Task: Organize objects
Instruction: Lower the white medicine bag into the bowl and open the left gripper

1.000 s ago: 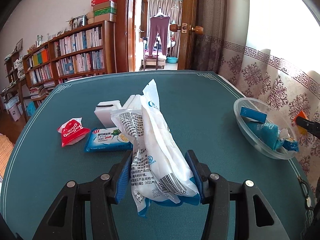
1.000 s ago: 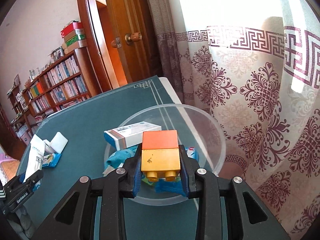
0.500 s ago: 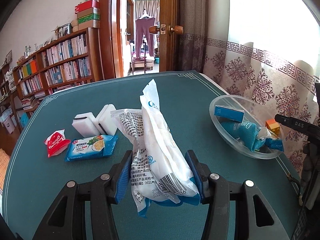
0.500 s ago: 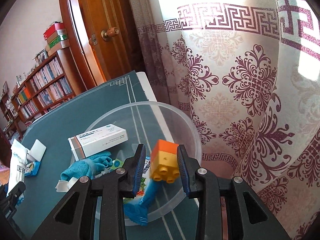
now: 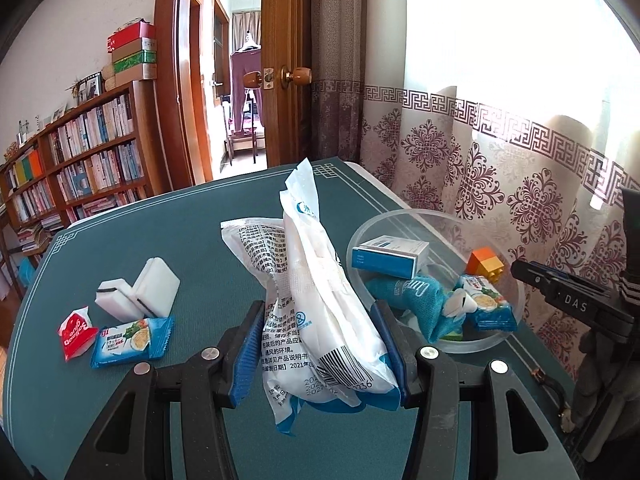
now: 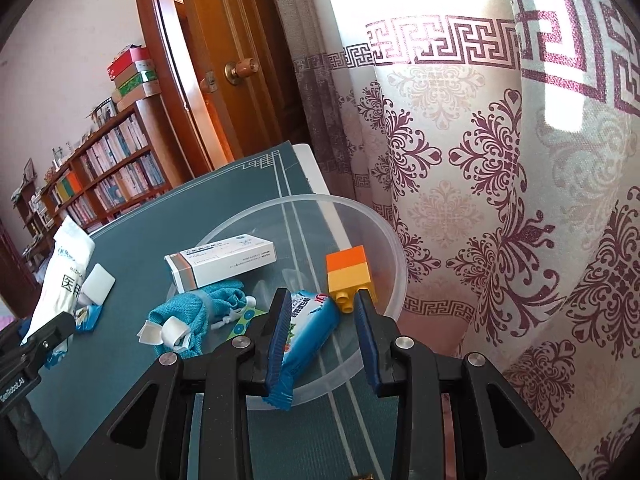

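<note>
Left wrist view: the left gripper [image 5: 320,344] is seen clenched on a white crinkled plastic pouch with black print and a barcode [image 5: 316,292]. The pouch is held near its lower third and stands up between the blue pads, above the green felt-topped table [image 5: 200,232] and just beside the clear round plastic bowl [image 5: 400,216]. The bowl is seen to hold a white-and-blue carton [image 5: 390,256], a teal knitted cloth [image 5: 416,300], a blue snack packet [image 5: 486,308] and an orange-and-yellow toy brick [image 5: 486,264]. Left on the felt are two white sponge blocks [image 5: 140,292], a red sachet [image 5: 76,332] and a second blue cracker packet [image 5: 130,340].

The pouch is judged light, soft and slippery; a grip low across its filled body is preferred, since the empty top flap would fold.

Right wrist view: the right gripper [image 6: 322,332] is seen with its jaws parted and nothing pressed between them, over the bowl's near rim. The brick is seen lying free in the bowl, beyond the right pad. The brick is judged stiff and easy to hold by its flat sides.
</note>
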`<state>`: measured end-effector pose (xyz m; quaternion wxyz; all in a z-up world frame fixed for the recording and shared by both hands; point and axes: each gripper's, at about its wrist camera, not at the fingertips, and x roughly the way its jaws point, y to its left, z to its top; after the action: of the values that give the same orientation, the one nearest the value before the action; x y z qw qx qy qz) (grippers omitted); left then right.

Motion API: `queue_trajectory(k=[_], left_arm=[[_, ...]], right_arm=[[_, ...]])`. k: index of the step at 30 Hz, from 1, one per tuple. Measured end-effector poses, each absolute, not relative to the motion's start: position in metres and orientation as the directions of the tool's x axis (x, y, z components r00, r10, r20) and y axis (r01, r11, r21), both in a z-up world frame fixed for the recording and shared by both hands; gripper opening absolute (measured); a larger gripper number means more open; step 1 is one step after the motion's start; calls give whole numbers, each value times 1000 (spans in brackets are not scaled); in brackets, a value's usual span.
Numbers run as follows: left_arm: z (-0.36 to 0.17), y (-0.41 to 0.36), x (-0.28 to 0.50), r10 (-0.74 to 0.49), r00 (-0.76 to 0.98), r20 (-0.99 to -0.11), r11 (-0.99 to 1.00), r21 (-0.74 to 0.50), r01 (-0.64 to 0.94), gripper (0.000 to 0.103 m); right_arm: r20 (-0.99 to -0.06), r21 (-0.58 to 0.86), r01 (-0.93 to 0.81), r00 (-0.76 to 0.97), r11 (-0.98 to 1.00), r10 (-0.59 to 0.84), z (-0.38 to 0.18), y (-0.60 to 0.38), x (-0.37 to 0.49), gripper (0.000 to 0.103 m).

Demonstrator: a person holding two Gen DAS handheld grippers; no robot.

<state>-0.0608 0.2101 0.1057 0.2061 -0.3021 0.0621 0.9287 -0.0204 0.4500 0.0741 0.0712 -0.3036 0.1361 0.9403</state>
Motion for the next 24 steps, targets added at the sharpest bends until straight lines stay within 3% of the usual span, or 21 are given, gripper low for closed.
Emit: queue_trajectory(k=[10,18,19,20,21,24], left_arm=[[123,275,-66,481,-654,-584,-823,-44,-566,56],[113,314,-82,512,-612,-603,-786,-41,-617,56],[112,316,-83,517,-607,-604,-779,-38,-626,63],[111,318,-84,519,-604,-605,-775,-34,-631,79],[110,318,-84,521,-608,-600,-776,-35,-630,85],[108,311,-81,519,-623,-585,-782,-30,-622,87]], right_arm=[[-585,227,-205,-810,-952,35,69,455,-14,34],[-581,244,-210,-813,-947,31,67,461,-14,34],[-582,246,-210,-812,-946,29,67,461,-14,34],[-585,249,-210,-811,-945,26,66,461,-14,34],[-588,251,-211,-809,-945,24,65,462,-15,34],[-597,253,-213,-802,-944,21,61,462,-16,34]])
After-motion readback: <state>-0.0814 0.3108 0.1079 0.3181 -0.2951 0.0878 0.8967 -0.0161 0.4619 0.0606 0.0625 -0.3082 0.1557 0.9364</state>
